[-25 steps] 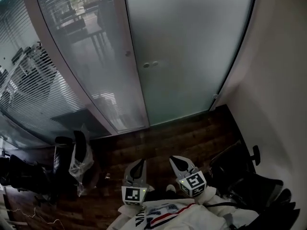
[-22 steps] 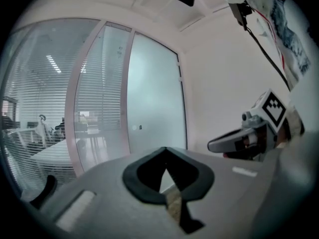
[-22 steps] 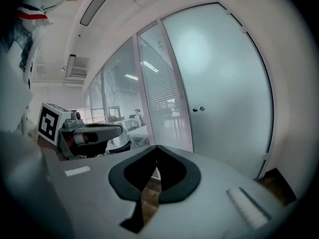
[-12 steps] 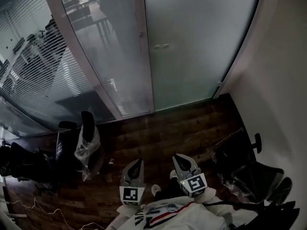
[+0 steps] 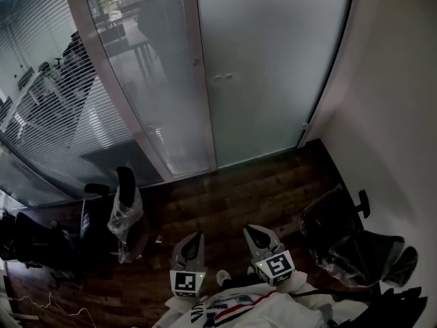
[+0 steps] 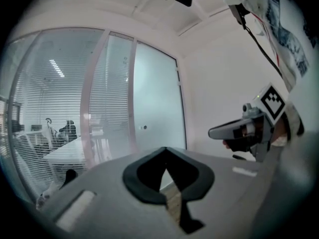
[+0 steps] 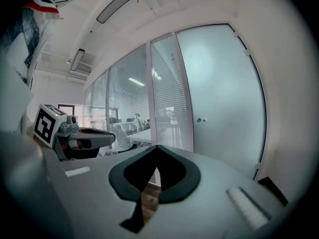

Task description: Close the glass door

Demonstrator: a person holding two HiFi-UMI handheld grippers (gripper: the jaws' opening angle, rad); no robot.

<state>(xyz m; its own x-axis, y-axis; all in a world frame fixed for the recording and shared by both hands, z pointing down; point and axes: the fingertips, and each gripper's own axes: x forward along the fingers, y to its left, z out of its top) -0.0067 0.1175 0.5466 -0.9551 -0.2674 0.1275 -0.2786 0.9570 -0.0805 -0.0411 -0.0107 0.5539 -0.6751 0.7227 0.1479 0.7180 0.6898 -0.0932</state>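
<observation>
More wooden floor (image 5: 266, 186) shows before the frosted glass door (image 5: 273, 67) than a second ago, and the left tongs (image 5: 196, 238) and right tongs (image 5: 251, 231) sit lower in the head view. Both are pinched together, empty, side by side. The door stands well ahead, its left edge against the frame post (image 5: 198, 80).

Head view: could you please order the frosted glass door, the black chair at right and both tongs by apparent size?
1. frosted glass door
2. black chair
3. left tongs and right tongs: they look alike, so unranked.
</observation>
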